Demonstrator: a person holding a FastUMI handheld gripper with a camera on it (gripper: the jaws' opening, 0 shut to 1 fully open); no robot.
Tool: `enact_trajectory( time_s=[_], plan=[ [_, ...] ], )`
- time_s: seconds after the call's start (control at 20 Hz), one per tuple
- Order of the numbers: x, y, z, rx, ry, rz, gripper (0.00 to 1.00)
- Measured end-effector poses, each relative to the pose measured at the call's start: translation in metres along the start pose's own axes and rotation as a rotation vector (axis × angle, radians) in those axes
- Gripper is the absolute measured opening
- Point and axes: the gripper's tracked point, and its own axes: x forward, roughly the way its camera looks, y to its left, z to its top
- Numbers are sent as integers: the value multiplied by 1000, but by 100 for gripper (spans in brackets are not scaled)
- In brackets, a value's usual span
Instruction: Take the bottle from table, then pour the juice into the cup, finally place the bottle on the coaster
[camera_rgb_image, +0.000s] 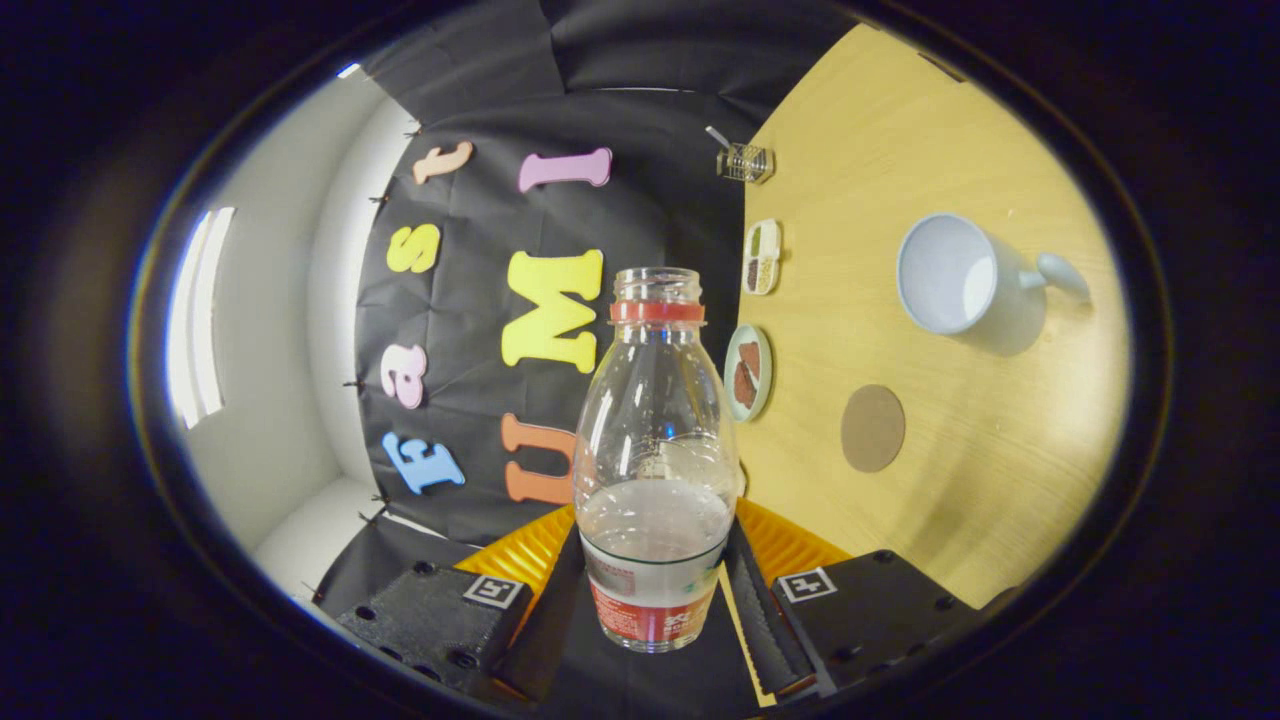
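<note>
My gripper (655, 610) is shut on a clear plastic bottle (655, 420), one finger (552, 610) pressing on each side of its red label. The bottle has a red neck ring and no cap. Pale juice fills the part near my fingers. The gripper is rolled on its side, so the wooden table (960, 530) stands to the right of the bottle, which is held off it. A white cup (945, 275) with a handle sits on the table, beyond and to the right of the bottle's mouth. A round brown coaster (872, 428) lies nearer to me than the cup.
Along the table's edge by the black wall lie a small round dish (748, 372) with brown food, a divided dish (762, 257) and a wire holder (745, 162). Bare wood surrounds the cup and coaster.
</note>
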Motion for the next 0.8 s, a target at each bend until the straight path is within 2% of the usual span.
enact_trajectory(
  time_s=[0.8],
  plan=[
    [-3, 10, 11, 157, 12, 50, 77]
  ],
)
